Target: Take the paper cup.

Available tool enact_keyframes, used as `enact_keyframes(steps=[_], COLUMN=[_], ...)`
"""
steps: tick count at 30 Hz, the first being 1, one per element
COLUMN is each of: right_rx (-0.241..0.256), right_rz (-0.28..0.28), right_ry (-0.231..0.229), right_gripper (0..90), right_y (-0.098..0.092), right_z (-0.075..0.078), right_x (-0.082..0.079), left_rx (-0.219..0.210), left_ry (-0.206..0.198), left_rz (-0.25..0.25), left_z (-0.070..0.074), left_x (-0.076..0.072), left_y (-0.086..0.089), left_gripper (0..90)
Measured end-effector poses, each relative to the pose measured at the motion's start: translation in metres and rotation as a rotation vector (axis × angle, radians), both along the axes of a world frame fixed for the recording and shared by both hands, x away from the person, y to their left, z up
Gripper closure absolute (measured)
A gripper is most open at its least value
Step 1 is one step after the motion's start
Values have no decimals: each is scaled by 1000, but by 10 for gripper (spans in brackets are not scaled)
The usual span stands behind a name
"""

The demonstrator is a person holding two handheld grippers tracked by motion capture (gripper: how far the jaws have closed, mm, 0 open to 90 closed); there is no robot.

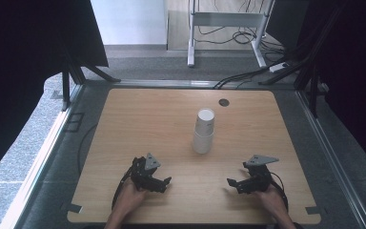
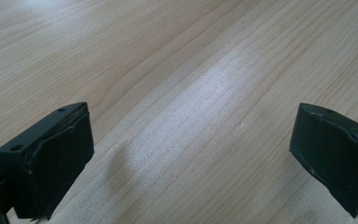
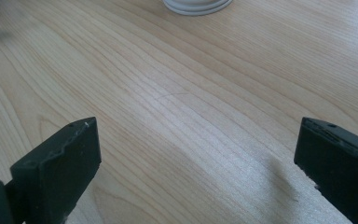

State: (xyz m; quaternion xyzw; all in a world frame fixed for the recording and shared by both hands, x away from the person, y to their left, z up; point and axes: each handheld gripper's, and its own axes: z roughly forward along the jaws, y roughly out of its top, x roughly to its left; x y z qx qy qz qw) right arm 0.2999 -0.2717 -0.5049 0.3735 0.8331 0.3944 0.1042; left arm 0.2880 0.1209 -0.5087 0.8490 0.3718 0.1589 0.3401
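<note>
A stack of white paper cups (image 1: 203, 130) stands upside down near the middle of the wooden table (image 1: 138, 119). Its rim (image 3: 197, 6) shows at the top of the right gripper view. My left gripper (image 1: 166, 182) rests low at the front left of the table, pointing right, with its jaws wide apart over bare wood (image 2: 191, 135). My right gripper (image 1: 230, 183) sits at the front right, pointing left, also open with nothing between its fingers (image 3: 60, 168). A hand holds each gripper from the table's front edge.
A small dark round grommet (image 1: 224, 102) is set in the table near its far edge. Black frame posts and curtains stand at both sides. Cables and a white desk frame (image 1: 228, 28) lie on the floor beyond the table.
</note>
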Motion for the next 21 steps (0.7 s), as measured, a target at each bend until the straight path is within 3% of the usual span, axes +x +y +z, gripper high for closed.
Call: enact_keyframes(steps=[7, 14, 21], right_rx=[-14, -10, -4], right_rz=[-4, 6, 27], right_ry=[-4, -4, 0], right_gripper=[12, 13, 12], right_y=[0, 2, 4], right_z=[4, 9, 15], right_x=[0, 1, 4], left_rx=[-6, -40, -30], left_ry=[32, 36, 27], left_rz=[13, 22, -3], left_z=[4, 10, 13], left_x=[2, 3, 5], left_y=[0, 2, 0], left_gripper=[0, 0, 0])
